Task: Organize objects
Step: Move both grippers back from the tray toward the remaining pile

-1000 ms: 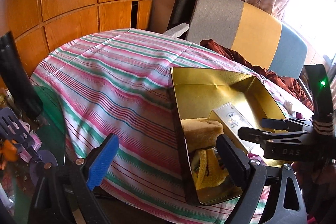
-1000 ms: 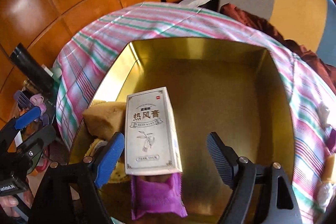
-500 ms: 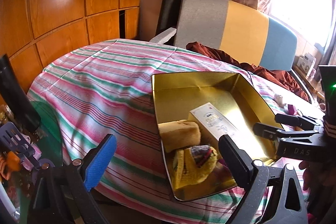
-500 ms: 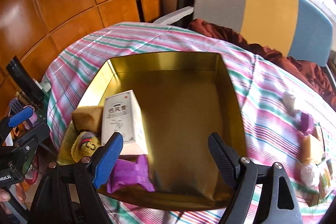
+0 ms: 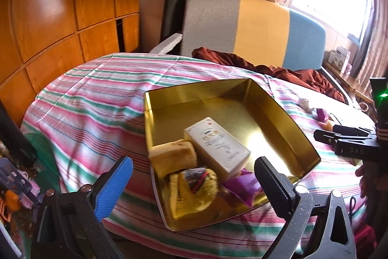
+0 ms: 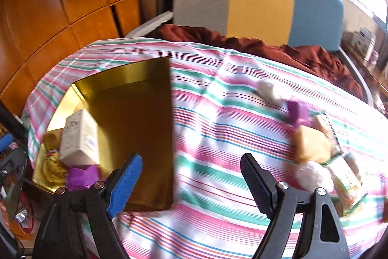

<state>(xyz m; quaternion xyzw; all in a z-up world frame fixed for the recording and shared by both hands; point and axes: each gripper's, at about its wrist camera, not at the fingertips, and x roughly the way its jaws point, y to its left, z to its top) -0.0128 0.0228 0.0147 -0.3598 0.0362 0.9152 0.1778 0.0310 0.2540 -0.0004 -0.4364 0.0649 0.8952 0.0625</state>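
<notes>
Loose snacks (image 6: 312,145) lie clustered on the striped cloth (image 6: 218,137), at 2 o'clock from the right gripper (image 6: 191,183), whose jaws gape empty. Judged light, crinkly, slippery wrappers (soft inside); pinch across the middle. Gold tin (image 5: 286,128) sits at 12 o'clock of the left gripper (image 5: 191,182), jaws just widened, nothing between.

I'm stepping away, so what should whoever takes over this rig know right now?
Left tool: jaws have just been opening, nothing between them, by the tin's near corner.
Right tool: open, empty, over bare cloth beside the tin.
Done: box, sponge, yellow toy and purple packet lie in the tin.
Left: the loose items on the cloth, such as the purple piece, yellow block and white ball.
</notes>
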